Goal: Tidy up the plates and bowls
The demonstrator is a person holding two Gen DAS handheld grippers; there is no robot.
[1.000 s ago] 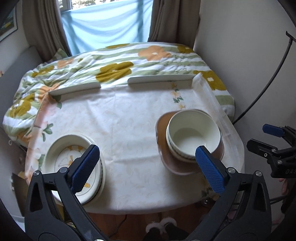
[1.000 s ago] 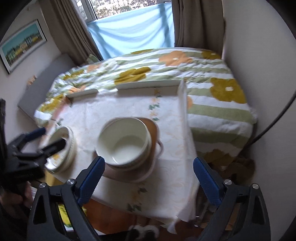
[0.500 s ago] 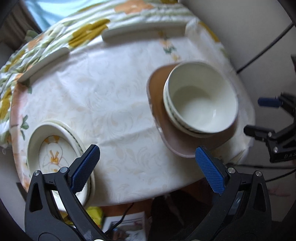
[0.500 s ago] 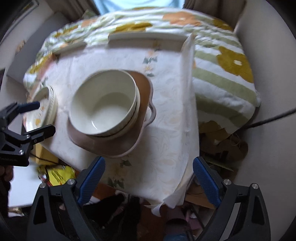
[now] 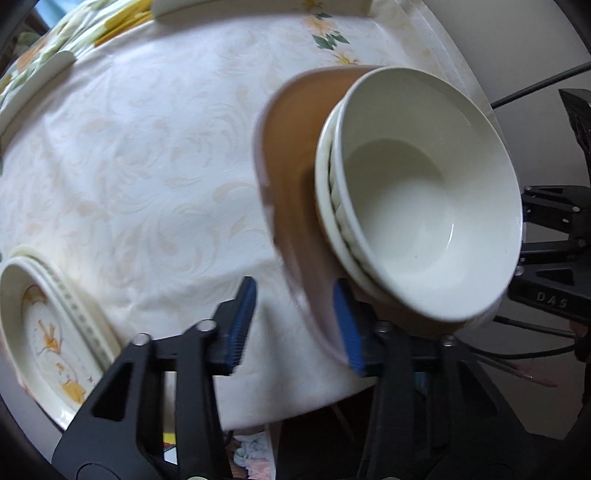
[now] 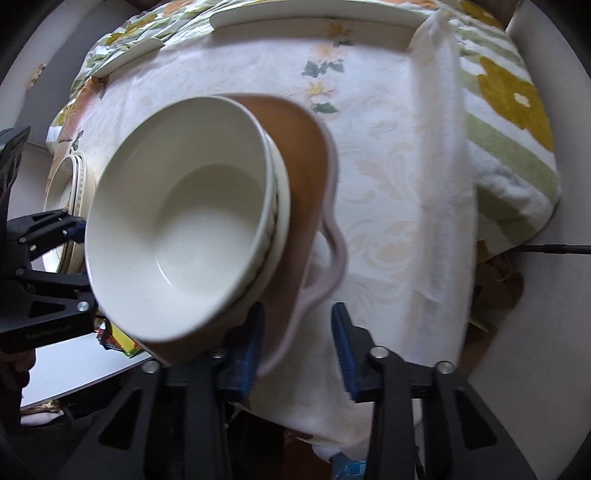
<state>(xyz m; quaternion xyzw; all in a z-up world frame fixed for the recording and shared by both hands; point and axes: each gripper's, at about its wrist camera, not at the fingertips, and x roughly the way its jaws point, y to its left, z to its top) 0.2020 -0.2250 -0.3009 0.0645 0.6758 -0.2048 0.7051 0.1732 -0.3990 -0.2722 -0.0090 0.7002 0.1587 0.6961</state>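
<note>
A brown plate (image 5: 291,155) with a pale pink rim carries a stack of white bowls (image 5: 424,192) near the table's front right. My left gripper (image 5: 295,326) points down over the plate's near left rim. Its jaws are closing; the rim lies between them, close to the right pad, with a gap to the left pad. In the right wrist view, my right gripper (image 6: 299,345) straddles the looped handle side of the brown plate (image 6: 299,147), below the white bowls (image 6: 184,206). Its jaws are also closing, with a gap still showing at the right pad.
A stack of flower-patterned plates (image 5: 44,325) sits at the table's front left edge. The pale tablecloth (image 5: 147,147) hangs over the front edge. A flowered quilt (image 6: 509,110) lies behind and to the right. Two pale curved bars (image 6: 314,18) line the far edge. A black cable (image 5: 535,81) runs along the wall.
Both grippers have sunk toward the brown plate and tipped downward. Their jaws have narrowed from wide apart to a small gap around the plate's rim.
</note>
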